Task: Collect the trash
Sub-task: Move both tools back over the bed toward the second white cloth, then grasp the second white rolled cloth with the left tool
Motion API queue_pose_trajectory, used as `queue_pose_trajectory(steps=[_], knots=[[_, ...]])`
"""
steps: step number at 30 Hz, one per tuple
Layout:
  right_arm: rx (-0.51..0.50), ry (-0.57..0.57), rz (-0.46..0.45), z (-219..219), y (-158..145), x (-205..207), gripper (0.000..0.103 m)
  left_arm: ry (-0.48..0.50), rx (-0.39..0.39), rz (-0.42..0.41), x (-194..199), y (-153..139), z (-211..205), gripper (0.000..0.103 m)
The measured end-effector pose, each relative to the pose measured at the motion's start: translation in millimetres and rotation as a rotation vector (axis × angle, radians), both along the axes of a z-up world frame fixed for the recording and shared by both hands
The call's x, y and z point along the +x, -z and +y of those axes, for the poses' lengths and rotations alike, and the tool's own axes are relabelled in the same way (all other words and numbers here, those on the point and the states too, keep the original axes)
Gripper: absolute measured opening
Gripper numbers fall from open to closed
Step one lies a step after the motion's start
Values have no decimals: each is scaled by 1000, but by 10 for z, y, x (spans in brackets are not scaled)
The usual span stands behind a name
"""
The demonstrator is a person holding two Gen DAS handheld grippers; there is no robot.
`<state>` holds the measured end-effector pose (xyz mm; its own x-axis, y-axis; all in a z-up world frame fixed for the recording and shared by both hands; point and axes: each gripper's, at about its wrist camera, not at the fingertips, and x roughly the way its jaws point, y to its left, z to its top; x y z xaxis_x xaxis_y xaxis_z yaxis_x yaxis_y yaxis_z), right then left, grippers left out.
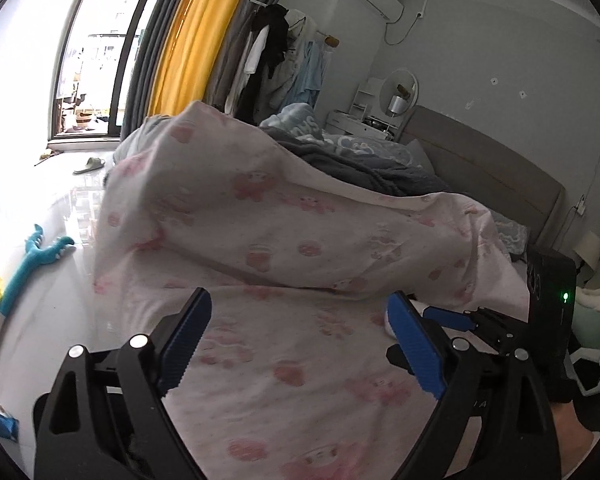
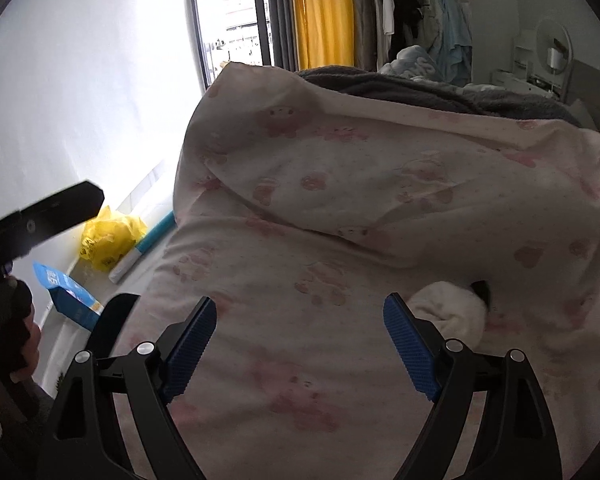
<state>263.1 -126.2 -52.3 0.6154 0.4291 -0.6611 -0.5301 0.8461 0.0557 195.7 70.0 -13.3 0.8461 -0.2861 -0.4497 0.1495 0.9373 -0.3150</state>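
The white wad (image 2: 448,312) lies on the bed (image 2: 300,360), just beyond and right of your right gripper (image 2: 300,332). Both grippers' fingers gape wide, empty; the left gripper (image 1: 300,332) is farther from the wad.

Ahead of your tools lies a bed (image 1: 500,184) under a pink-print quilt (image 1: 284,232), with yellow curtains (image 1: 192,40) and a bright window (image 1: 88,60) beyond.

Left claw (image 1: 300,312), right claw (image 2: 300,316): black angular frames, ribbed blue pads, round silver screws at pivots.
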Motion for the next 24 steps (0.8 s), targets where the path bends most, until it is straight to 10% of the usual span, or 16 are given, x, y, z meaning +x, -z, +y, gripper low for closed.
queue_pose_trajectory(steps=[24], knots=[[124, 205, 32, -1003, -23, 469, 86, 94, -5, 57, 442, 268, -740, 94]])
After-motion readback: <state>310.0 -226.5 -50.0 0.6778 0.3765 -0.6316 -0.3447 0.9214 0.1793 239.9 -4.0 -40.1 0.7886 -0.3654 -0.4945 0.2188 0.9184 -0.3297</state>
